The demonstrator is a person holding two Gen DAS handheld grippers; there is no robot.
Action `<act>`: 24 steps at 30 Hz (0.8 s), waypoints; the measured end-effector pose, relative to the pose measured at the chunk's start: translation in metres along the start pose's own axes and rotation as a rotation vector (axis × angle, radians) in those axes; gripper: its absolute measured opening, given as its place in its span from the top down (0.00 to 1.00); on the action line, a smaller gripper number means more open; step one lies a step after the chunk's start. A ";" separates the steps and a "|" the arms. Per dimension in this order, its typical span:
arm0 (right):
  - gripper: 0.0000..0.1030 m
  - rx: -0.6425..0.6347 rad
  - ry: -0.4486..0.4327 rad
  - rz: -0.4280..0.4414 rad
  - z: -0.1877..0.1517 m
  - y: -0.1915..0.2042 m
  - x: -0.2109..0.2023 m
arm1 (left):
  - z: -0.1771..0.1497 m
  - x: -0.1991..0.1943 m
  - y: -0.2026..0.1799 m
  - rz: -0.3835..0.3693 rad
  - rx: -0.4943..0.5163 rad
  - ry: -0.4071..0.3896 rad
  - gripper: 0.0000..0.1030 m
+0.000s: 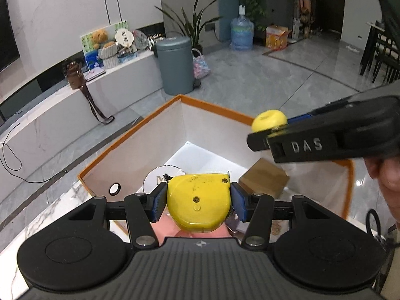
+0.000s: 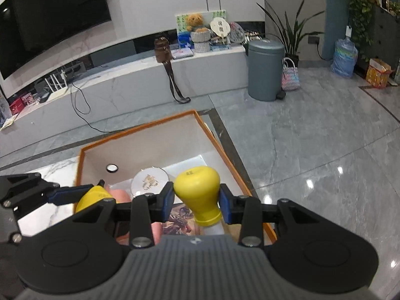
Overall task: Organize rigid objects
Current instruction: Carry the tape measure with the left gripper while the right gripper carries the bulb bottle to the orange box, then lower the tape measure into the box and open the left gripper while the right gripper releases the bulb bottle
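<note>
In the left wrist view, a brown pouch (image 1: 74, 75) with a dangling strap is being shown on the marble ledge (image 1: 50, 115) at far left, and further right a grey pedal bin (image 1: 175, 65) is standing on the glossy grey tiled floor (image 1: 262, 80). Only this view is showing a brown cardboard-coloured block (image 1: 265, 178) inside the orange-edged box (image 1: 140, 130), and a person's hand (image 1: 386, 165) at the right edge. Only the right wrist view is showing the large dark screen (image 2: 50, 17) on the wall at upper left.

The yellow tape measure (image 1: 198, 201), a smooth rounded plastic case with small screws, is being gripped between the blue pads of the left gripper (image 1: 198, 201), which is closed on its two sides; it is being held just over the near wall of the box. A round white lid (image 1: 157, 177) is lying on the box floor beyond it.

In the right wrist view the left gripper (image 2: 75, 196) is being seen from the side at left, with the tape measure (image 2: 93, 197) in it. To the right, the right gripper (image 2: 196, 200) is closed on a yellow bulb-shaped plastic object (image 2: 198, 195), pinched at its narrowing waist, its wide rounded end pointing away. It is being held above the box (image 2: 140, 130) interior, whose walls are plain white with an orange rim.
</note>
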State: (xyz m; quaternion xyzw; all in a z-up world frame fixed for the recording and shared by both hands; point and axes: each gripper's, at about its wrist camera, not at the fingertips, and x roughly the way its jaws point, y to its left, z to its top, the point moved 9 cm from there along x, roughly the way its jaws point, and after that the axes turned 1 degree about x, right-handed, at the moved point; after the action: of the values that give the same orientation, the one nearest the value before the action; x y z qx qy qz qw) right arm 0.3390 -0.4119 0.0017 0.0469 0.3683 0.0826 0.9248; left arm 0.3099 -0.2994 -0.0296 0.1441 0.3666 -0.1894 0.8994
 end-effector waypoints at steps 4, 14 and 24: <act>0.64 0.016 0.040 -0.012 -0.008 -0.003 0.017 | -0.004 0.017 -0.002 0.024 0.047 0.029 0.40; 0.64 0.047 0.110 -0.014 -0.019 0.004 0.056 | -0.023 0.050 -0.009 0.014 0.180 0.135 0.40; 0.64 0.062 0.146 -0.009 -0.021 0.009 0.081 | -0.027 0.058 0.005 -0.021 0.105 0.158 0.40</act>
State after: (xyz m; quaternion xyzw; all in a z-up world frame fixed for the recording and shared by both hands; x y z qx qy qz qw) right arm 0.3819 -0.3875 -0.0666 0.0675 0.4374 0.0703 0.8940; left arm 0.3343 -0.2975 -0.0883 0.2018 0.4272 -0.2057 0.8570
